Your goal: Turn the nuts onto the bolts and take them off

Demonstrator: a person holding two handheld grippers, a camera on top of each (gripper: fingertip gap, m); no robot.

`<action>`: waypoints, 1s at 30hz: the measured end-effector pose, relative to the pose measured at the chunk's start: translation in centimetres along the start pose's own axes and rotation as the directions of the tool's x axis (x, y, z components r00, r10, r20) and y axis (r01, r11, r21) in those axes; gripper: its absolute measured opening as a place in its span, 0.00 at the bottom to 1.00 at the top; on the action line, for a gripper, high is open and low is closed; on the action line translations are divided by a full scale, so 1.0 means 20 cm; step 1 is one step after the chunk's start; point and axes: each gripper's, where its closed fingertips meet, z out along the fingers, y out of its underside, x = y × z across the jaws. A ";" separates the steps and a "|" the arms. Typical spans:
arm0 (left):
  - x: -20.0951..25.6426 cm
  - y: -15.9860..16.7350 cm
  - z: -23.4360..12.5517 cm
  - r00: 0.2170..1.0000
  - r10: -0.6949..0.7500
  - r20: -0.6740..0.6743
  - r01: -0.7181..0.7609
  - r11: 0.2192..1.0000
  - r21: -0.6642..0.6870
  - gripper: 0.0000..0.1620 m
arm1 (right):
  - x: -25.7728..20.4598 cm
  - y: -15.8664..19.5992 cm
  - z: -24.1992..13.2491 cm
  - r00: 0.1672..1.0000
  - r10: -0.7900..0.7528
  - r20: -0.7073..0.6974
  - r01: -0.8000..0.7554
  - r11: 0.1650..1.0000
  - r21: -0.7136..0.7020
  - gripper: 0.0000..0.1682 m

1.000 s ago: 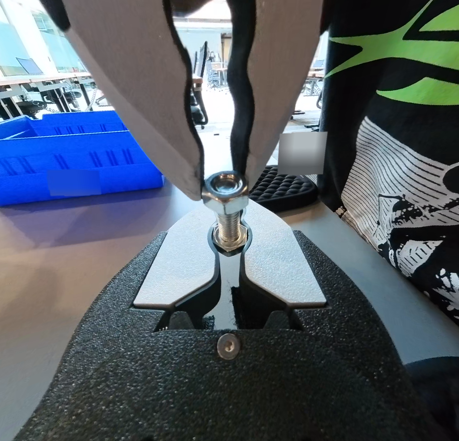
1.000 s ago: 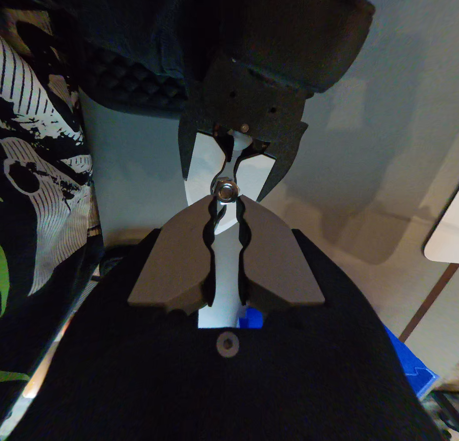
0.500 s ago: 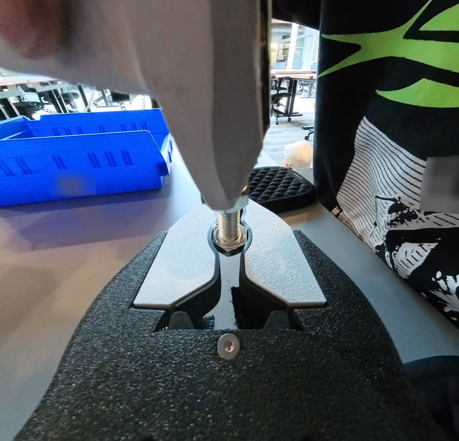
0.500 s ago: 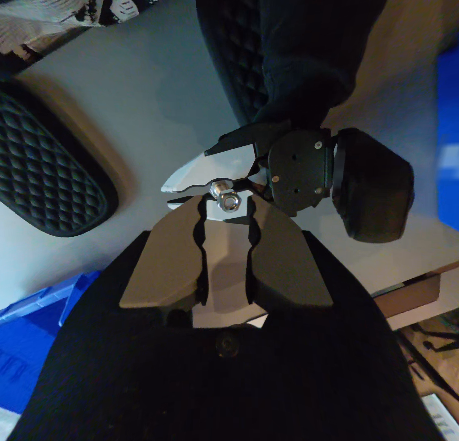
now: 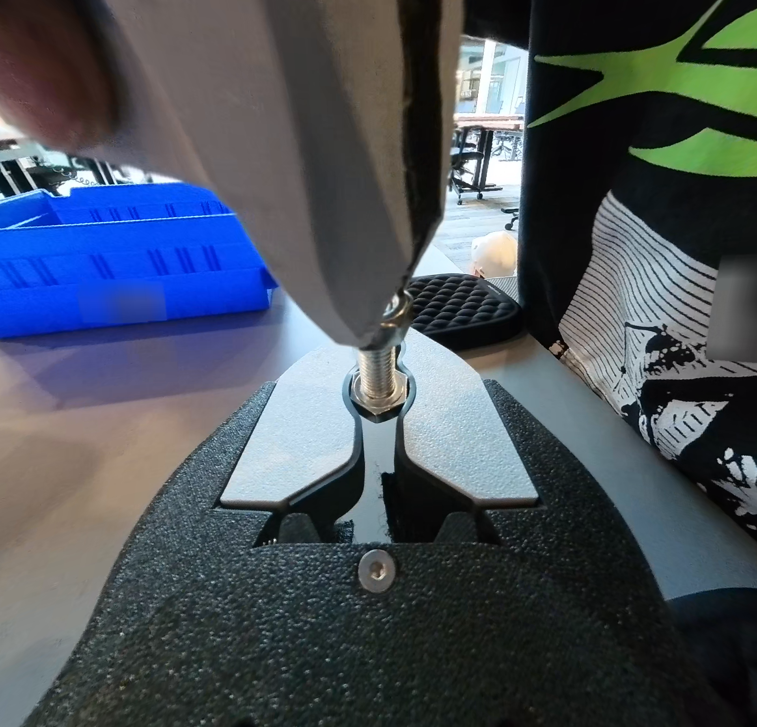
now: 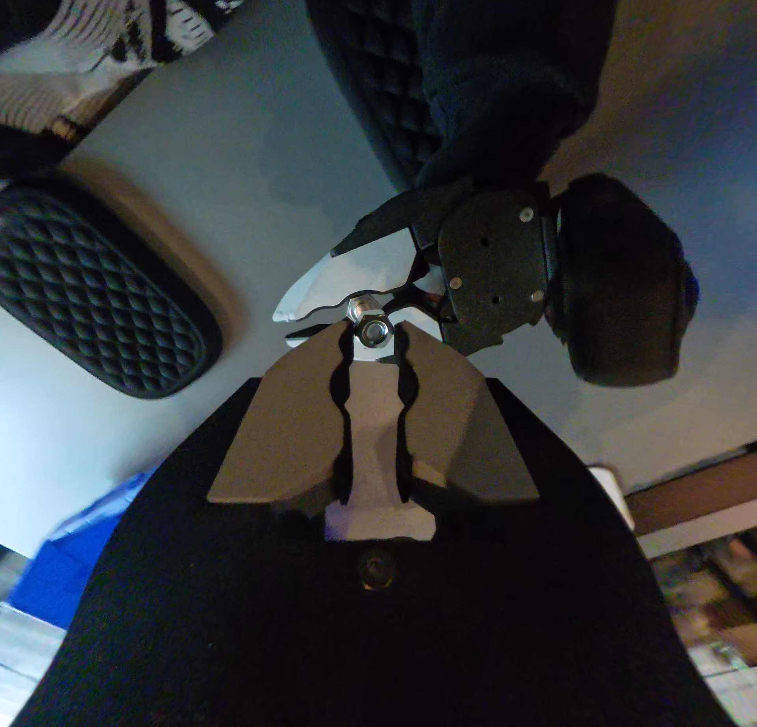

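A: What filled the left wrist view?

B: The grey table (image 5: 123, 400), a blue bin (image 5: 123, 265) at left, a black pad (image 5: 458, 310) right of centre.

A: And the grippers?

B: The left gripper (image 5: 379, 383) was clenched on the bolt (image 5: 377, 369), upright at centre. The right gripper (image 6: 372, 332) gripped the nut (image 6: 373, 332) on the bolt's tip, above frame centre.

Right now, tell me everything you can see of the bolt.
The bolt is shiny silver metal with a threaded shank. It stands upright with its hex head clamped at the tips of the left gripper. A silver hex nut sits on its upper end, held between the tips of the right gripper, which comes from above. A stretch of bare thread shows between head and nut.
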 end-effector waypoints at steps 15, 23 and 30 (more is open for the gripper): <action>0.00 0.00 0.00 1.000 0.002 0.001 -0.002 1.000 0.000 0.06 | 0.02 -0.01 0.01 0.765 0.641 -0.059 -0.640 0.767 0.042 0.21; 0.01 0.00 0.00 1.000 0.001 -0.008 -0.001 1.000 -0.001 0.06 | -0.01 0.02 -0.02 0.984 -0.178 -0.011 0.177 0.982 -0.065 0.22; 0.01 0.00 0.00 1.000 0.000 -0.012 0.000 1.000 0.002 0.06 | -0.01 -0.01 0.02 0.952 -0.295 0.083 0.299 0.953 -0.040 0.12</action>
